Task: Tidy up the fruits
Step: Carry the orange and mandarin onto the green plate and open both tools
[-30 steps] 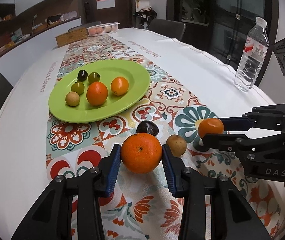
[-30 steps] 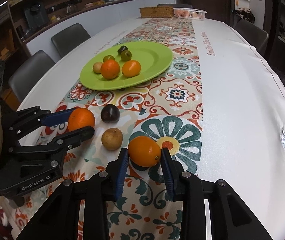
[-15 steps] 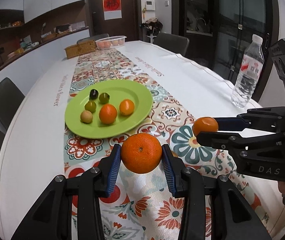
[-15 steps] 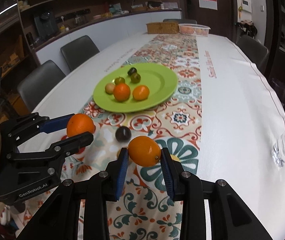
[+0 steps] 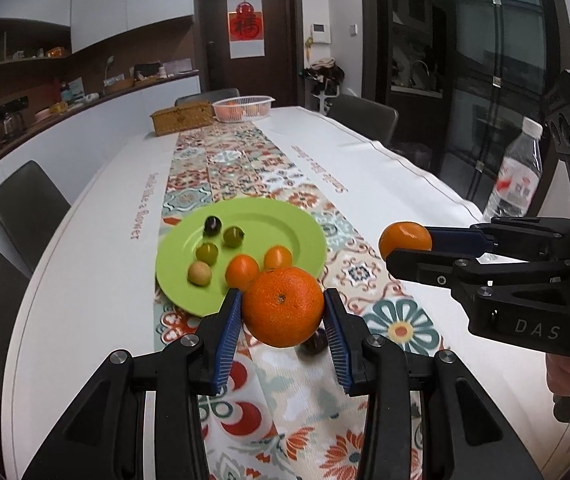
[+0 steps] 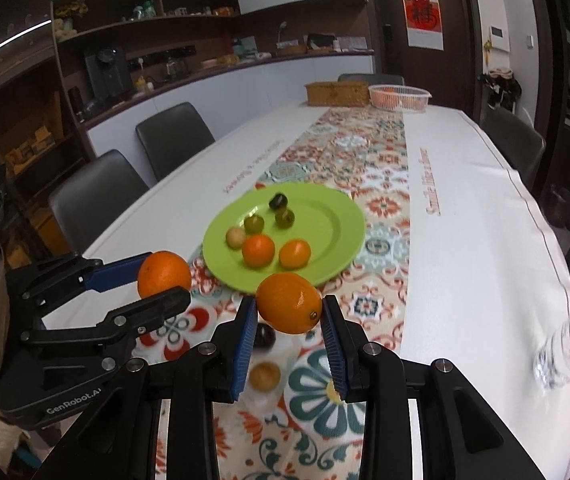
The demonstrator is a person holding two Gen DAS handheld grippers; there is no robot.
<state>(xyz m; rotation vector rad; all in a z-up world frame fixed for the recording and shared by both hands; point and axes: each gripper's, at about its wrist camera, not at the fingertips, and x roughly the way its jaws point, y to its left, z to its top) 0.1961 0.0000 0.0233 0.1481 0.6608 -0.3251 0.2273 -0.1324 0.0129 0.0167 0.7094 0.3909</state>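
Large orange (image 5: 283, 306): dimpled, clamped aloft in left hand-held gripper (image 5: 283, 320) | smaller orange (image 6: 289, 309): glossy, clamped in right hand-held gripper (image 6: 288, 326) | green plate (image 5: 301, 224): six small fruits | dark plum (image 6: 264, 337) and tan fruit (image 6: 264, 375) on tabletop (image 5: 85, 248) below.

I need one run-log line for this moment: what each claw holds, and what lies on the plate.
left claw: shut on large orange | right claw: shut on small orange | green plate: six fruits | both oranges off table

1. The right tool (image 6: 288, 320) clamps an orange (image 6: 289, 309) above the surface (image 6: 477, 248).
2. The left tool (image 6: 165, 286) grips a second orange (image 6: 163, 274).
3. The green plate (image 6: 333, 224) carries six small fruits.
4. A dark plum (image 6: 264, 336) and a tan fruit (image 6: 264, 375) lie below.
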